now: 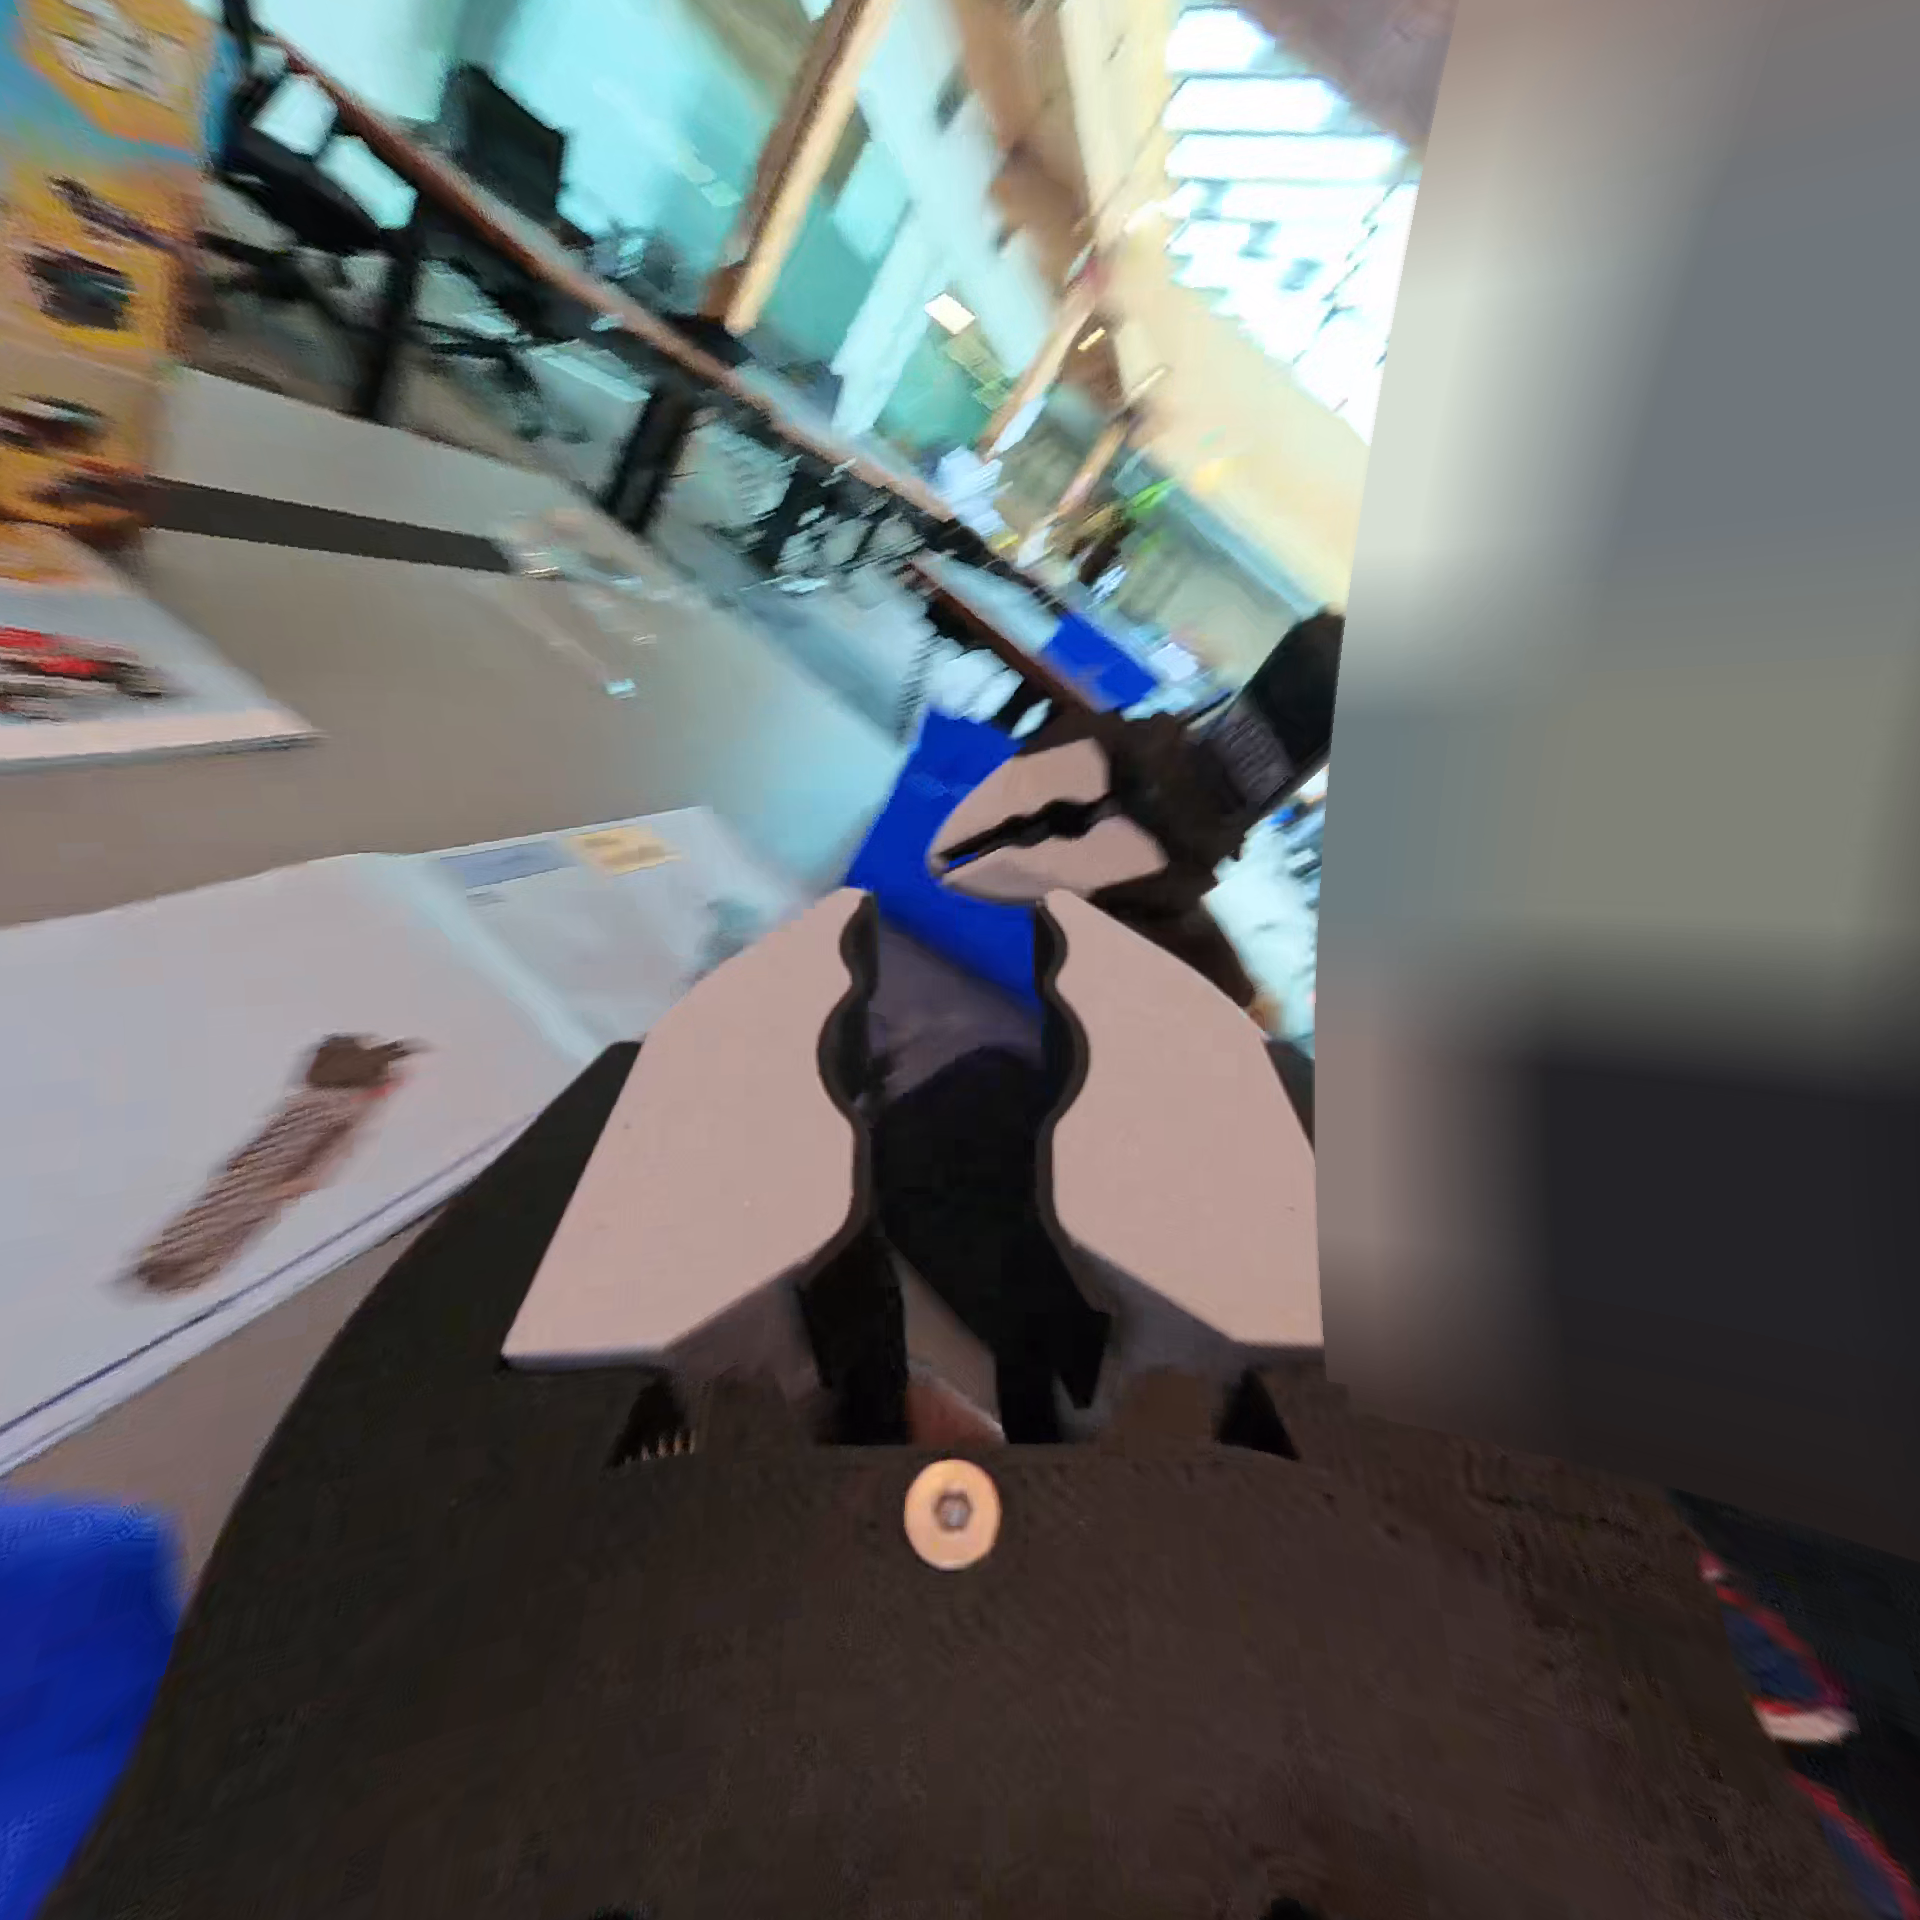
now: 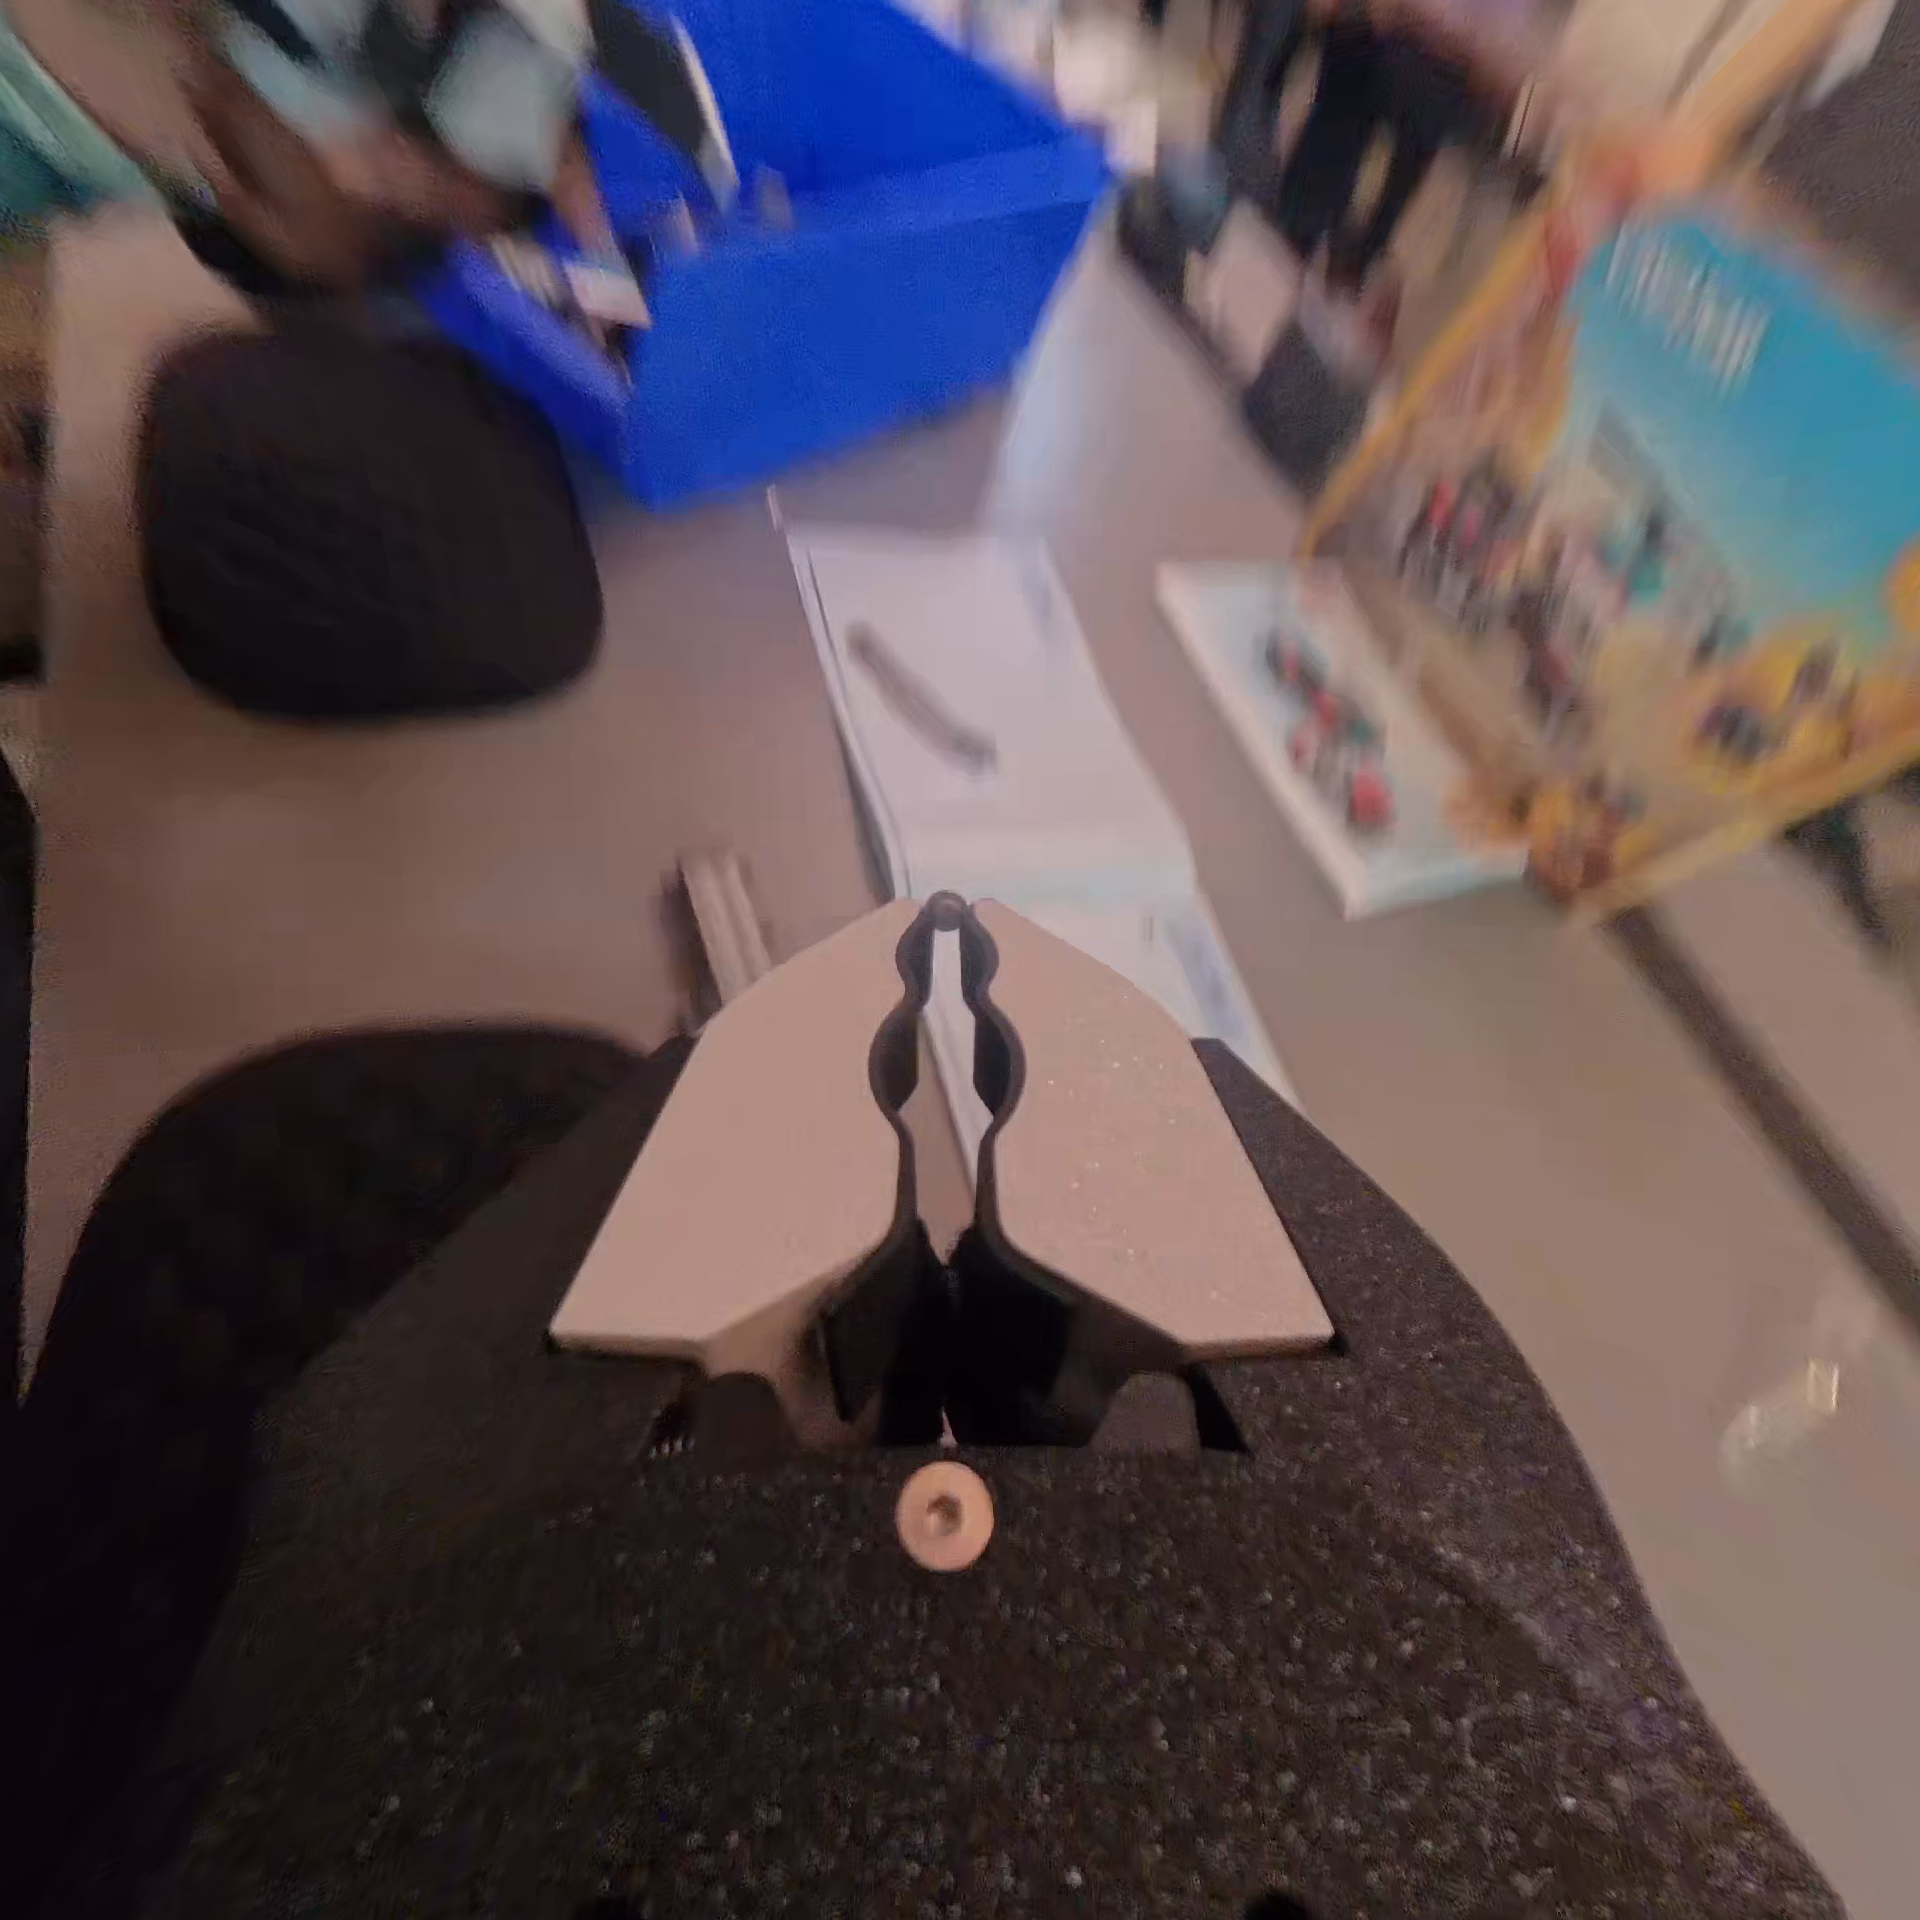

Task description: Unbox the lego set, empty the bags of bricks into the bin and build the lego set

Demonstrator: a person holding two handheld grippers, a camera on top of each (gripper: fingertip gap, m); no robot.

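Both views motion-blurred. Left gripper [image 1: 951, 914]: fingers parted, nothing between them. Right gripper [image 2: 948, 906]: fingertips nearly meeting around a tiny dark item, identity not discernible. One blue bin [image 2: 831, 301] at the far side of the grey table [image 2: 364, 831], some contents inside, details unclear. One open instruction booklet [image 2: 987, 717] just ahead of the right gripper. One second booklet [image 2: 1340, 738] beside one colourful lego box [image 2: 1662, 520], standing tilted at right.
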